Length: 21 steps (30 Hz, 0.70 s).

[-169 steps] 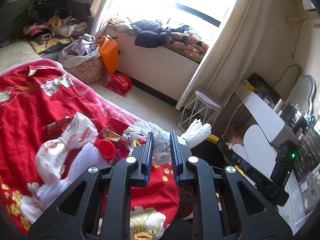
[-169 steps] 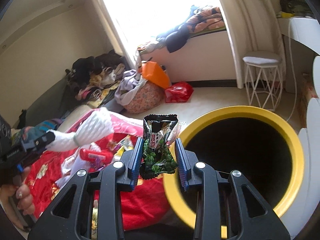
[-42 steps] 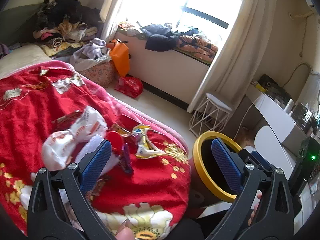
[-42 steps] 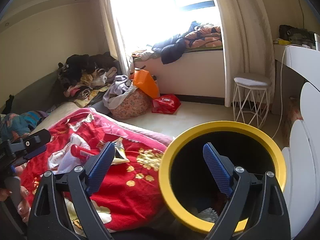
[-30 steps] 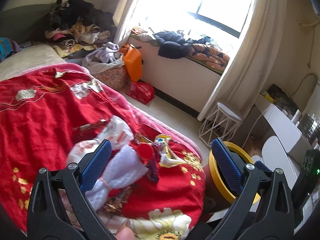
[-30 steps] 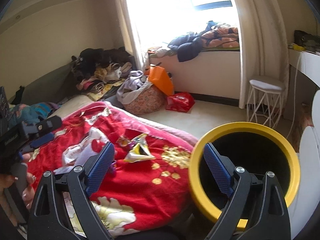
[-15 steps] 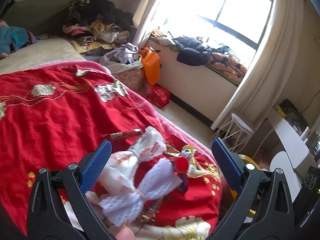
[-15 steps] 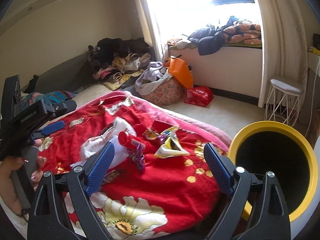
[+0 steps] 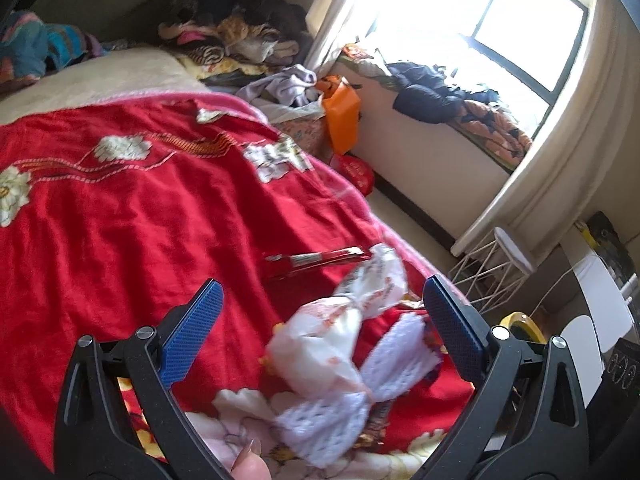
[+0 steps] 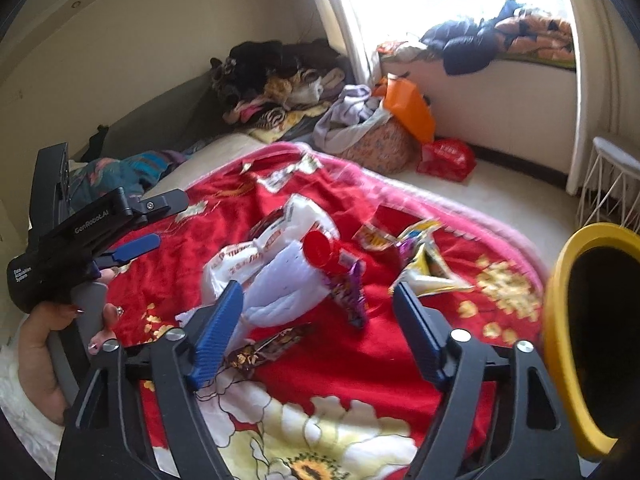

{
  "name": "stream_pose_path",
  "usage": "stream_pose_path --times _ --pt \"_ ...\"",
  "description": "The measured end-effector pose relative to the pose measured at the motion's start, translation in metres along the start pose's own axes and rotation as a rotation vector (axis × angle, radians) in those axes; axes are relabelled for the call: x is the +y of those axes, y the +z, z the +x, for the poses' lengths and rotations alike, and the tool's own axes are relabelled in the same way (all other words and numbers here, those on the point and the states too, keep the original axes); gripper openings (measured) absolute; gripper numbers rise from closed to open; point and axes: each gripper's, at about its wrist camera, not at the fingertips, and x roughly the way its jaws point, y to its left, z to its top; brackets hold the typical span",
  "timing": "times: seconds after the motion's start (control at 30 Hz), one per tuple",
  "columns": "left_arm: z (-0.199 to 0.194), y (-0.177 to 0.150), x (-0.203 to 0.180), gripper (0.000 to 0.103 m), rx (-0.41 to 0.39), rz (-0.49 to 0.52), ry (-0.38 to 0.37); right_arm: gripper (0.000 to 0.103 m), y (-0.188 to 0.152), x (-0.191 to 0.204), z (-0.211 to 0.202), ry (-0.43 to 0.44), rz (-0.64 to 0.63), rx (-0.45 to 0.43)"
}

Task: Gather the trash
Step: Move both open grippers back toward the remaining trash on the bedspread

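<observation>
Both of our grippers have swung away from the yellow-rimmed bin (image 10: pixel 560 320) to the red blanket (image 9: pixel 120 208). Our left gripper (image 9: pixel 320 328) gapes wide over a crumpled white printed wrapper (image 9: pixel 340 320) and a white foam net (image 9: pixel 360 392), touching neither. Our right gripper (image 10: pixel 316 328) has just been narrowing, yet nothing sits between its jaws; ahead lie a red-capped tube (image 10: pixel 320 248), a purple wrapper (image 10: pixel 352 292) and a torn yellow-and-silver packet (image 10: pixel 424 264).
</observation>
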Motion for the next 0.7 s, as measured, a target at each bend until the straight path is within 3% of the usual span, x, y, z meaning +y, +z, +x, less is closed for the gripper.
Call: stream_pose_path --times 0.5,0.6,0.7 --pt "0.037 -0.023 0.023 0.092 0.174 -0.068 -0.070 0.048 -0.003 0.000 0.055 0.037 0.064 0.111" --pt "0.041 -0.027 0.019 0.092 0.187 -0.056 -0.072 0.038 -0.004 -0.002 0.062 0.053 0.076 0.128" --pt "0.044 -0.030 0.015 0.083 0.195 -0.041 -0.076 0.025 -0.005 -0.001 0.062 0.064 0.067 0.131"
